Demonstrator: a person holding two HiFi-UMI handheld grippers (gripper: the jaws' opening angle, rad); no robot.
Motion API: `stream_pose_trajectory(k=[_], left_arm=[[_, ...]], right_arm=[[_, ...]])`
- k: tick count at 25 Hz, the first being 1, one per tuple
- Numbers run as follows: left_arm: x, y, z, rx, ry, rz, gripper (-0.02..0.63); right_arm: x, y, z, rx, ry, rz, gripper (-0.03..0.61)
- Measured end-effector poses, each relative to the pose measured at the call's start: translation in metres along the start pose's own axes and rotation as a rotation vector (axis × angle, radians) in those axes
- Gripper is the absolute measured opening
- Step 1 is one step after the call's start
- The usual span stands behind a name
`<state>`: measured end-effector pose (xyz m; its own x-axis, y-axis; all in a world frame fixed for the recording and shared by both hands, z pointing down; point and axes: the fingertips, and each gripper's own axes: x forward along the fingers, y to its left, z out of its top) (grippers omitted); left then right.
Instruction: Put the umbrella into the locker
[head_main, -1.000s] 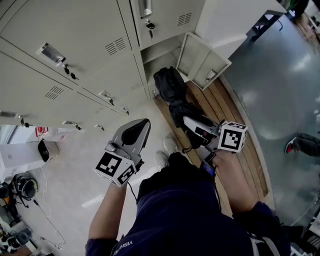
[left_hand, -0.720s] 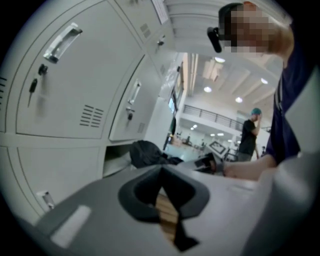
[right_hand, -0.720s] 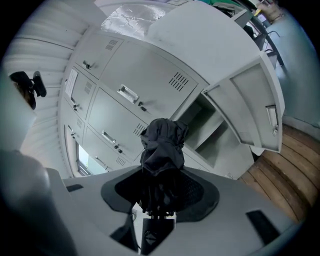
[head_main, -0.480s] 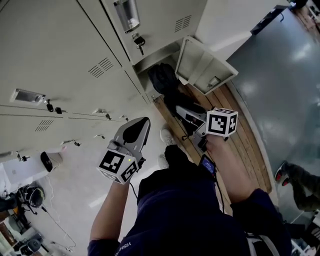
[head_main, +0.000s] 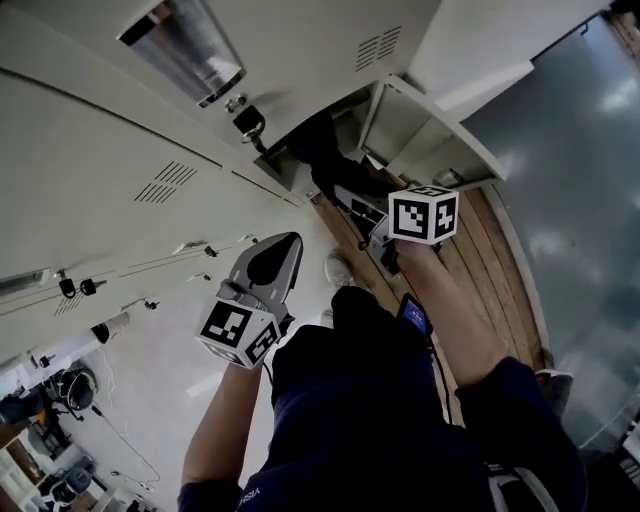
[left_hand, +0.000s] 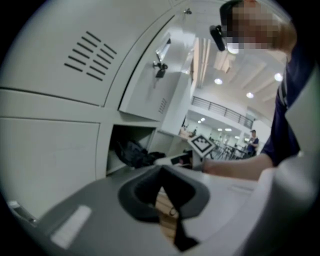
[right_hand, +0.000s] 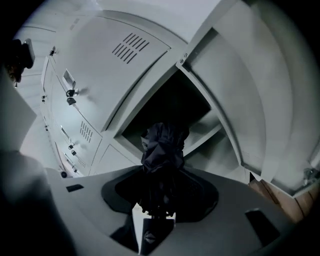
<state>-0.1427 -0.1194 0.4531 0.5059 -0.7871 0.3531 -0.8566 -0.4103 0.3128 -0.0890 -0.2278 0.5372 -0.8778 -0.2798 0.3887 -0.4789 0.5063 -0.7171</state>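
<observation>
Right tongs (right_hand: 155, 207) clenched on the black umbrella (right_hand: 162, 147) at the open locker (right_hand: 210, 131); left tongs (left_hand: 167, 195) closed, holding nothing

Bright indoor light, fisheye edges, dim locker interior

Left gripper (head_main: 287, 248) closed, right gripper (right_hand: 156, 197) clamping umbrella (right_hand: 161, 145)

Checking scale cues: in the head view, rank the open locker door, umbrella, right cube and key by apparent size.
1. open locker door
2-3. umbrella and right cube: look alike; the umbrella is partly hidden
4. key
</observation>
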Motion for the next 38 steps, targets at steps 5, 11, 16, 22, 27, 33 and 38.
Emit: stream_pose_trajectory(k=[5,11,16,22,27,33,38], left_arm=[[0.029,0.027,-0.010,0.011,0.019,0.049,0.002],[0.050,0.043,-0.012,0.002,0.031,0.039,0.002],[0.059,0.052,-0.016,-0.005,0.030,0.009,0.002],[0.074,0.067,-0.027,0.022,0.031,-0.036,0.002],[0.088,0.075,-0.036,0.028,0.032,-0.066,0.002],[0.097,0.077,-0.044,0.032,0.042,-0.106,0.002],[0.104,0.079,-0.050,0.025,0.057,-0.114,0.002]], right_arm=[[0.042,-0.018,0.014,-0.078,-0.006,-0.017,0.167],[0.078,-0.036,0.035,-0.222,-0.015,-0.096,0.163],[0.104,-0.045,0.058,-0.416,-0.018,-0.195,0.161],[0.134,-0.049,0.081,-0.687,-0.021,-0.294,0.160],[0.155,-0.052,0.092,-0.889,-0.008,-0.357,0.150],[0.174,-0.052,0.106,-1.023,-0.045,-0.421,0.014],[0.181,-0.057,0.115,-1.051,-0.066,-0.430,0.014]])
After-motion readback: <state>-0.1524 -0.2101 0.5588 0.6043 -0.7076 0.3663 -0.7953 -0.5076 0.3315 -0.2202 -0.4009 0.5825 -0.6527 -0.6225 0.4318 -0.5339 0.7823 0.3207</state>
